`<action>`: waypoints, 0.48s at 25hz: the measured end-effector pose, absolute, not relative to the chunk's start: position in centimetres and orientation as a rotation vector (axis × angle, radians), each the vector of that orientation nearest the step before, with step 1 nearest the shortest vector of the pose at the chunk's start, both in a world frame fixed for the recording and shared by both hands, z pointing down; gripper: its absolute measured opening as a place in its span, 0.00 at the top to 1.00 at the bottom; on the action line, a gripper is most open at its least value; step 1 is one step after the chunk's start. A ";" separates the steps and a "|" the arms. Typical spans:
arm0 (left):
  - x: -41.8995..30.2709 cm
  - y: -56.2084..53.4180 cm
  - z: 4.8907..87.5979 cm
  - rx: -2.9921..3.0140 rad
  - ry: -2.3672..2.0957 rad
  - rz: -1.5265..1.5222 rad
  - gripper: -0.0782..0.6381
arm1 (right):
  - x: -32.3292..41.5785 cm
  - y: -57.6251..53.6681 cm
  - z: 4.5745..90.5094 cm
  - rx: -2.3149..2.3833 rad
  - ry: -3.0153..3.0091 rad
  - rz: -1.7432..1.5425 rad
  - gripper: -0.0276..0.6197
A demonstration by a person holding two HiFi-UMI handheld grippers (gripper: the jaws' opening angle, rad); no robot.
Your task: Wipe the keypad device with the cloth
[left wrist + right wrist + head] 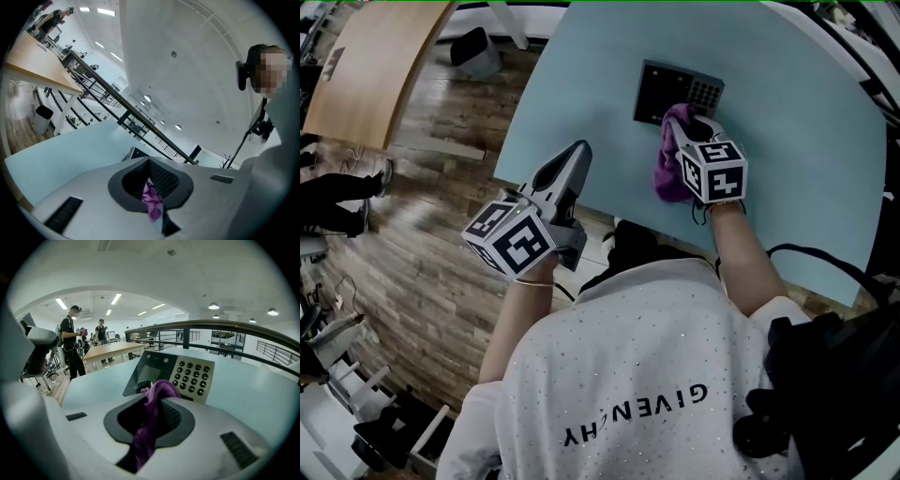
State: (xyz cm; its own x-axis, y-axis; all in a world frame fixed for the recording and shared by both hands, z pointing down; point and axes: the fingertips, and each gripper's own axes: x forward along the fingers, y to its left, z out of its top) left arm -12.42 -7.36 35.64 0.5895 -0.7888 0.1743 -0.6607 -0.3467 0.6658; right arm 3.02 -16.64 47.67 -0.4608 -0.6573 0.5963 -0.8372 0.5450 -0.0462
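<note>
Right tool (684,131) is clamped on the crumpled purple fabric cloth (673,157). The bunch sits at the near edge of the flat black keypad device with its dark screen and grey button panel (677,92) and appears to touch it. In the right gripper view the cloth (161,387) pokes up between the jaws just in front of the device (171,373), with the screen and all the buttons uncovered. My read is that the wipe is at its start or at the near end of a stroke; most of the face looks left to cover, and I can't tell from the surface what has been cleaned. Left tool (579,152) hangs off the counter edge, well to the left of the device and nearer me, doing nothing on it. Its jaws are together (149,161) with a small purple scrap (152,199) pinched between them; I can't tell if it belongs to the cloth. The device lies flat on the pale blue counter (581,103), with nothing around it to block a pass. The device looks unheld, so it may slide under a push. Away from the device there is a wood plank floor (422,244) to its left and a standing person (70,341) behind it to the left.
</note>
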 end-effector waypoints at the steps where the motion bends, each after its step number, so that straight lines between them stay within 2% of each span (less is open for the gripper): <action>1: -12.0 -7.4 35.5 2.110 -1.131 -0.227 0.89 | 3.8 -16.5 47.6 1.222 -2.250 0.462 0.89; 12: -12.0 -7.4 34.9 2.129 -1.108 -0.230 0.89 | 7.7 -17.0 46.8 1.334 -2.185 0.459 0.89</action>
State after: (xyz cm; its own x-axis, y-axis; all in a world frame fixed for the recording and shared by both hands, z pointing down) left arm -11.99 -7.40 34.85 0.6158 -0.7716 0.1597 -0.6441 -0.3763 0.6660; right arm 7.71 -17.00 46.83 -0.3685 -0.7093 0.6009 -0.8912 0.4534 -0.0113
